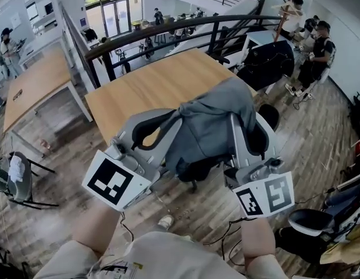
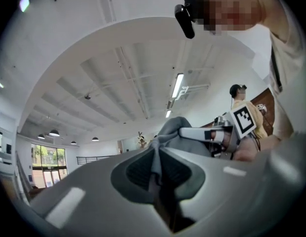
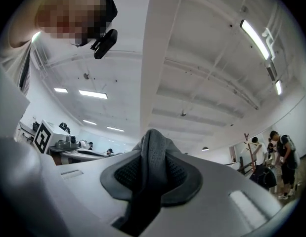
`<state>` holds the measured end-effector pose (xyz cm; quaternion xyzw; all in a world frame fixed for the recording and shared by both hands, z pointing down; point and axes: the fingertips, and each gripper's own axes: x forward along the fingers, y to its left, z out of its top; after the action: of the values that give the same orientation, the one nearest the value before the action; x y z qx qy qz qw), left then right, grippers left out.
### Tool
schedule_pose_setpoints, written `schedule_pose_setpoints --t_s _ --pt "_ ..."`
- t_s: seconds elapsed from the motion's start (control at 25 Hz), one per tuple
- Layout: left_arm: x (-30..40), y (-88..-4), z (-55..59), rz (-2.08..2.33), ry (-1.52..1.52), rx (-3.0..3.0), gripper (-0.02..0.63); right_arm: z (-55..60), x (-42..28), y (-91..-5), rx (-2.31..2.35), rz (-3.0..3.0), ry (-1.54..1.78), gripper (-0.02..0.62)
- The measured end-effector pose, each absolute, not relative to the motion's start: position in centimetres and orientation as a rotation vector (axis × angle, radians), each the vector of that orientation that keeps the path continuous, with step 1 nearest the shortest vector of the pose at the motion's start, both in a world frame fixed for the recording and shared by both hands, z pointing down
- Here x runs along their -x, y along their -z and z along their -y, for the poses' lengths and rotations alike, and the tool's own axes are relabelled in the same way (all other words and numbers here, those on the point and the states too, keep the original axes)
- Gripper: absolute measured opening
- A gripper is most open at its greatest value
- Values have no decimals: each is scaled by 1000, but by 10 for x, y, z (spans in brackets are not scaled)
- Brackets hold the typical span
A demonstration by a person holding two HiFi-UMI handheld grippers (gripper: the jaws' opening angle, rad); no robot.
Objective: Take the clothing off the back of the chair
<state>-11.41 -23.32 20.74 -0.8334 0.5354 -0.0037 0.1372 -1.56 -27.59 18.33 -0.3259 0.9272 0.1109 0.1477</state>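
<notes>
Snagging looks likeliest: the gray clothing [image 1: 211, 124], clamped by left gripper [image 2: 155, 177] at its 9 o'clock edge and right gripper [image 3: 153, 172] at 3 o'clock, hangs over the chair [image 1: 197, 167]; its hem could catch there and pull free.

Place: open-plan office or co-working hall, on a mezzanine level
Furniture: long wooden tables [image 1: 150, 86], an office chair [image 1: 198, 167] just beside the nearest one
Edge: dark curved railing [image 1: 185, 28] above a lower floor with glass entrance doors [image 1: 113, 16]
Ceiling: bare white beams and strip lights [image 2: 177, 85]
Floor: wood-look planks [image 1: 63, 173] with loose cables [image 1: 127, 228]
People: small groups [image 1: 316, 57] standing along the far side
</notes>
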Motion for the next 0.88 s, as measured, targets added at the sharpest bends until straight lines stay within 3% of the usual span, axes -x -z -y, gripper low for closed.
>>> schedule_pose_setpoints --t_s 0.24,0.88 --pt "169 -203 192 -1645 19 2295 24 239 74 -180 782 -2708 -305 80" --pt "233 -254 138 -1902 97 2271 24 201 150 -231 595 -2838 -143 81"
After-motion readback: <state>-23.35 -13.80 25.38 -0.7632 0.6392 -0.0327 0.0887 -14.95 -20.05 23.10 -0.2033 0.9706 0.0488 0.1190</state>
